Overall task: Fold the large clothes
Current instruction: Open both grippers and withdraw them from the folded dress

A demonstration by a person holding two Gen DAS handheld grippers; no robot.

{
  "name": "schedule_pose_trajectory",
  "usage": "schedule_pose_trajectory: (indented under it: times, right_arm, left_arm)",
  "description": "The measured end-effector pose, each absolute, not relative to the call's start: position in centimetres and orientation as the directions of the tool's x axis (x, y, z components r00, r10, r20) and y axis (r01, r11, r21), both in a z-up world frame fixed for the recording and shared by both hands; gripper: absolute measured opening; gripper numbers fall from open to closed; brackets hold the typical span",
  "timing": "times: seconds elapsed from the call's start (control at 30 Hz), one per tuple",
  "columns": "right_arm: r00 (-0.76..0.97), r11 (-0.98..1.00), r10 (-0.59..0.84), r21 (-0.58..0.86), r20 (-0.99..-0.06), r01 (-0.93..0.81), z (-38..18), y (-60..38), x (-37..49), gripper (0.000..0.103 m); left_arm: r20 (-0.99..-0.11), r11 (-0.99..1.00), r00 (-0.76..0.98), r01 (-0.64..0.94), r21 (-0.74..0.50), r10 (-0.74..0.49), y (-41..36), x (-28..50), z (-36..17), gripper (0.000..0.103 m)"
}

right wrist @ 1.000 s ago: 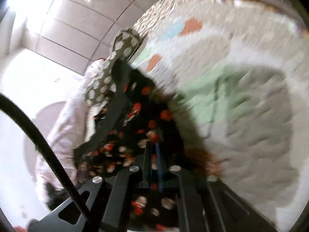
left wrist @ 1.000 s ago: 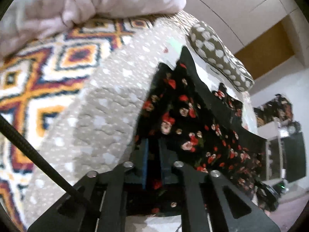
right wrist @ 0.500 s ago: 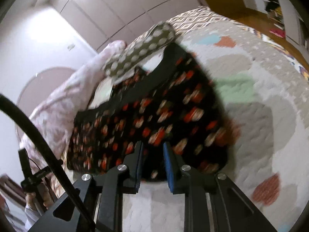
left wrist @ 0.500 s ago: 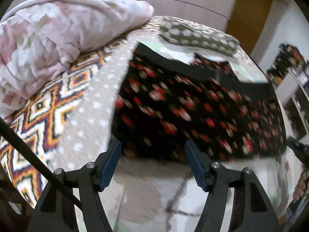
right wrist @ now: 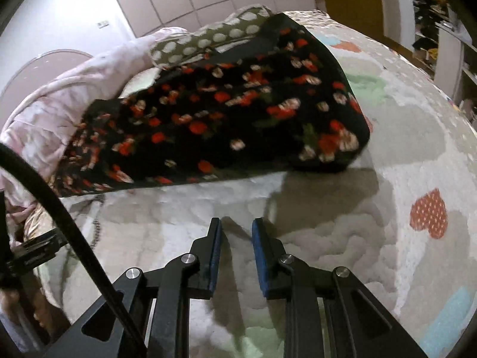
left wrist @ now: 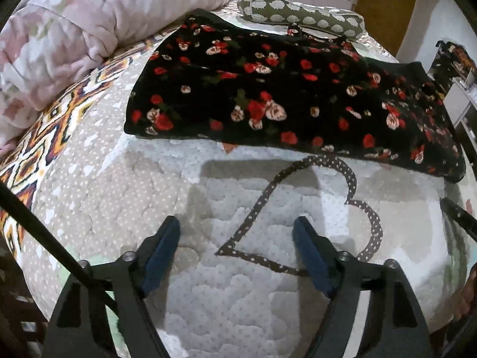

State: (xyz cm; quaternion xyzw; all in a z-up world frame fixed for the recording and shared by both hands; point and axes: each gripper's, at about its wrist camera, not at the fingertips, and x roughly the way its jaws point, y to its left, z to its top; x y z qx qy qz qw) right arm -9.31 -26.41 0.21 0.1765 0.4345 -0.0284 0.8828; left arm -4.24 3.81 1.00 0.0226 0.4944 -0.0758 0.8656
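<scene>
So your left gripper (left wrist: 237, 249) stands spread wide over the bedspread (left wrist: 143, 197), its blue pads holding nothing; in the left wrist view the dress (left wrist: 292, 95) lies from about ten o'clock to two o'clock of the gripper, near but apart from the fingertips. Your right gripper (right wrist: 236, 232) is parted only a little, with a narrow gap and no cloth between the pads; in the right wrist view the dress sits at eleven to one o'clock, again just clear of the tips.

The black flowered dress rests flat on the bed as a long band. Its near edge looks thick and rounded, so I judge that one lengthwise fold is already laid. The far edge touches the spotted pillow (left wrist: 301, 19) at twelve o'clock, and the pink quilt (left wrist: 89, 29) is heaped at ten o'clock, just beside the left end of the dress.

What is left, as I read it: the band is still long for a tidy packet, so you likely need at least one more fold, end over end, and then a smoothing pass. Whether sleeves or straps are tucked beneath I cannot tell.
</scene>
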Motion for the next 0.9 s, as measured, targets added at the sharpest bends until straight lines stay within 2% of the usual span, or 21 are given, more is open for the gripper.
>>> schedule_pose_trajectory:
  times: [0.1,0.2,0.3,0.37,0.47,0.6,0.8,0.9]
  right_arm:
    - [0.638,0.927,0.083,0.294,-0.766,0.233,-0.1,-26.6,-9.4,0.025]
    - [0.655,0.917,0.072,0.308,-0.753,0.254,-0.3,-26.6,-9.3,0.033]
    - [0.674,0.923,0.061,0.298,-0.736,0.242,-0.4,-26.0,-9.4,0.047]
    - [0.685,0.938,0.046,0.268,-0.727,0.222,-0.4,-25.1,-9.3,0.062]
    - [0.691,0.960,-0.001,0.193,-0.723,0.203,-0.6,-23.2,-9.2,0.074]
    - [0.681,0.972,-0.065,0.108,-0.729,0.207,-0.7,-21.8,-8.7,0.079]
    - [0.678,0.974,-0.072,0.096,-0.731,0.207,-0.8,-21.9,-8.7,0.083]
    - [0.672,0.978,-0.075,0.076,-0.736,0.192,-0.9,-21.7,-8.6,0.088]
  left_arm:
    - [-0.856,0.988,0.511,0.155,0.003,-0.078,3.2,-4.7,0.6,0.086]
    - [-0.854,0.989,0.516,0.149,0.012,-0.067,3.1,-4.7,0.5,0.089]
    - [-0.852,0.990,0.520,0.141,0.010,-0.066,3.2,-4.7,0.3,0.091]
    - [-0.848,0.990,0.527,0.137,0.017,-0.059,3.0,-4.8,0.2,0.093]
    - [-0.843,0.990,0.536,0.137,0.022,-0.055,2.9,-5.0,0.1,0.094]
    - [-0.840,0.991,0.539,0.133,0.018,-0.057,3.0,-5.1,0.0,0.095]
    - [-0.834,0.991,0.549,0.127,0.029,-0.046,3.0,-5.1,-0.1,0.097]
    - [-0.835,0.992,0.549,0.121,0.030,-0.042,3.1,-5.1,-0.1,0.099]
